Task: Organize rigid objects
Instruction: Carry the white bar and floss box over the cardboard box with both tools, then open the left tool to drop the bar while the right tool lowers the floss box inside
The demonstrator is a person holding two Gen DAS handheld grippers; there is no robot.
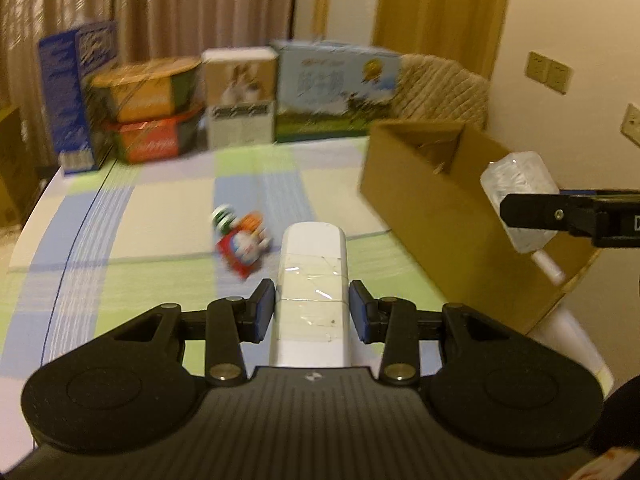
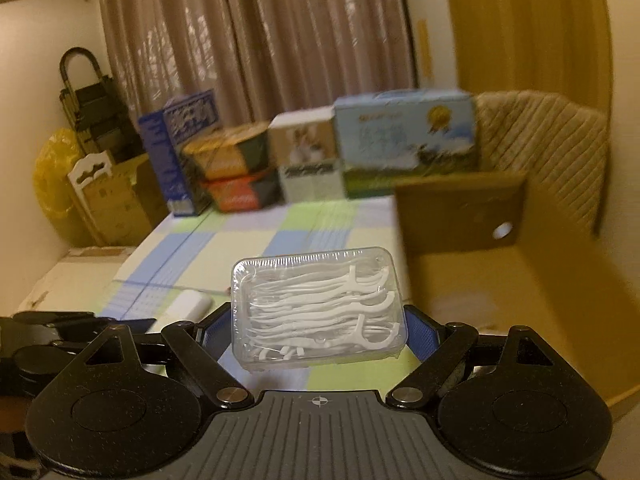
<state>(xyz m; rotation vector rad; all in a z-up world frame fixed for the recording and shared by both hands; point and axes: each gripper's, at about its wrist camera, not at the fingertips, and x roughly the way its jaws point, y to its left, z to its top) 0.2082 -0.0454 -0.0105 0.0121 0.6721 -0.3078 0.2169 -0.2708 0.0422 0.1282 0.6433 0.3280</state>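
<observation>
My left gripper (image 1: 312, 308) is shut on a white taped rectangular case (image 1: 312, 276) and holds it above the checked tablecloth. My right gripper (image 2: 318, 336) is shut on a clear plastic box of white floss picks (image 2: 318, 312); the same box (image 1: 518, 184) shows in the left wrist view, held over the near edge of the open cardboard box (image 1: 424, 200). The cardboard box (image 2: 500, 264) lies just right of the floss box in the right wrist view. A small colourful toy pack (image 1: 242, 240) lies on the cloth ahead of my left gripper.
A row of product boxes (image 1: 240, 96) stands along the table's far edge before the curtains. A padded chair back (image 1: 440, 84) rises behind the cardboard box. The table edge curves away at left. Bags and cartons (image 2: 100, 184) stand on the floor at left.
</observation>
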